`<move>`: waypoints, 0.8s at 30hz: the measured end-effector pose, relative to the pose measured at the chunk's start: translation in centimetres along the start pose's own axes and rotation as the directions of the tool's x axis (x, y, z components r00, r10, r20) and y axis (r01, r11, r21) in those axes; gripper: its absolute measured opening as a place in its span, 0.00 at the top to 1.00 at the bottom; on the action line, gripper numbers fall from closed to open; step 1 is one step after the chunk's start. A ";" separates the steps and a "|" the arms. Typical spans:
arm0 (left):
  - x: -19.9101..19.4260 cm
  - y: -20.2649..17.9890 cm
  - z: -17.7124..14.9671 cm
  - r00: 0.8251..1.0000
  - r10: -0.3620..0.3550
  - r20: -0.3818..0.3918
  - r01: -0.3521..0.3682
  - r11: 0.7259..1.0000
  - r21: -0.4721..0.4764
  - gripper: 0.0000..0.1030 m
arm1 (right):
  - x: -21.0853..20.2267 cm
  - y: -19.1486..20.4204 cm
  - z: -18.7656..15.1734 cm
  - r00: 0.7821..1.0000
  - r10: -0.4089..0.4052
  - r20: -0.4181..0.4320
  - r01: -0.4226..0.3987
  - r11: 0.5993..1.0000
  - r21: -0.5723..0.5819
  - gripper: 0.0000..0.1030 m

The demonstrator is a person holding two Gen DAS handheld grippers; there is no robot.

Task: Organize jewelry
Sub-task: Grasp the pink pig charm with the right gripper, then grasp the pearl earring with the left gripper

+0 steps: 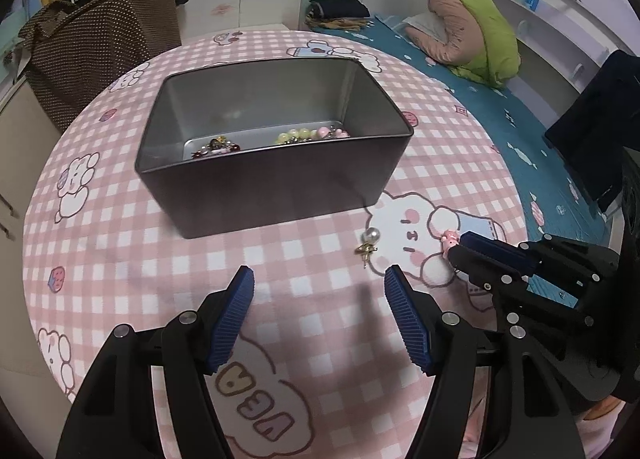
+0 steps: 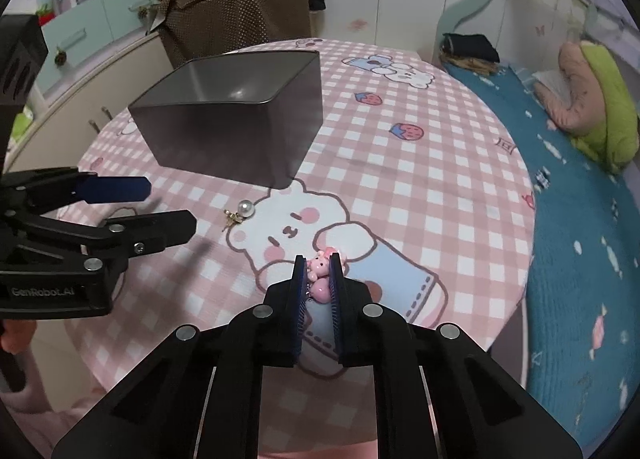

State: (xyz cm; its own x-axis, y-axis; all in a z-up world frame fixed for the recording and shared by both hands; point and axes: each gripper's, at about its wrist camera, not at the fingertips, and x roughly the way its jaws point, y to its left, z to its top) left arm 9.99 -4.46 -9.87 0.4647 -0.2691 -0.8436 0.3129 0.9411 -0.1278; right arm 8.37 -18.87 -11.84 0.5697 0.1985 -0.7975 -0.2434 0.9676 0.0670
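Jewelry [image 1: 308, 135] lies in the tin [image 1: 276, 187]; right claw [image 2: 318, 273] pinches a pink charm [image 2: 320, 269], left claw [image 1: 320, 279] spread

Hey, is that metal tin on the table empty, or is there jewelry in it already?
Not empty. The open metal tin already holds a yellow-and-pink bead bracelet and a darker jewelry piece on its bottom, seen from the left wrist.

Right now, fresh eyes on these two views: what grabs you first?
The grey metal tin in the middle of the pink checked tablecloth, with beaded jewelry on its floor. Next, the right gripper shut on a small pink charm near the table's right edge. Between the tin and the open left gripper a pearl earring lies loose on the cloth.
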 end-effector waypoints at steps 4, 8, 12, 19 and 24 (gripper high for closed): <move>0.4 -0.1 0.3 1.000 0.005 -0.005 -0.005 1.000 -0.005 0.36 | -0.2 -0.2 0.0 1.000 -0.010 0.005 0.010 1.000 0.001 0.90; 0.5 0.0 0.3 1.000 0.005 -0.009 -0.005 1.000 -0.008 0.36 | 0.0 -0.5 0.3 1.000 -0.024 -0.006 0.024 1.000 0.015 0.87; 0.5 0.3 0.4 1.000 0.009 -0.009 -0.009 1.000 -0.012 0.36 | 0.4 -0.5 0.6 1.000 -0.022 -0.012 0.022 1.000 0.016 0.87; 0.6 0.8 0.2 1.000 0.019 -0.011 -0.019 0.999 -0.026 0.36 | 1.0 -0.4 0.6 0.998 -0.045 -0.040 0.047 0.999 0.026 0.56; 0.7 0.8 0.2 1.000 0.016 -0.014 -0.016 1.000 -0.021 0.36 | 1.2 -0.4 0.4 0.999 -0.046 -0.003 0.046 0.999 0.015 0.59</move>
State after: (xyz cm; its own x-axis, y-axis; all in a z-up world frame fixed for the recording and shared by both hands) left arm 10.67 -3.93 -10.45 0.4577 -0.2513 -0.8528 0.2879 0.9494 -0.1252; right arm 9.47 -18.97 -12.53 0.5776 0.1532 -0.8018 -0.2048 0.9780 0.0394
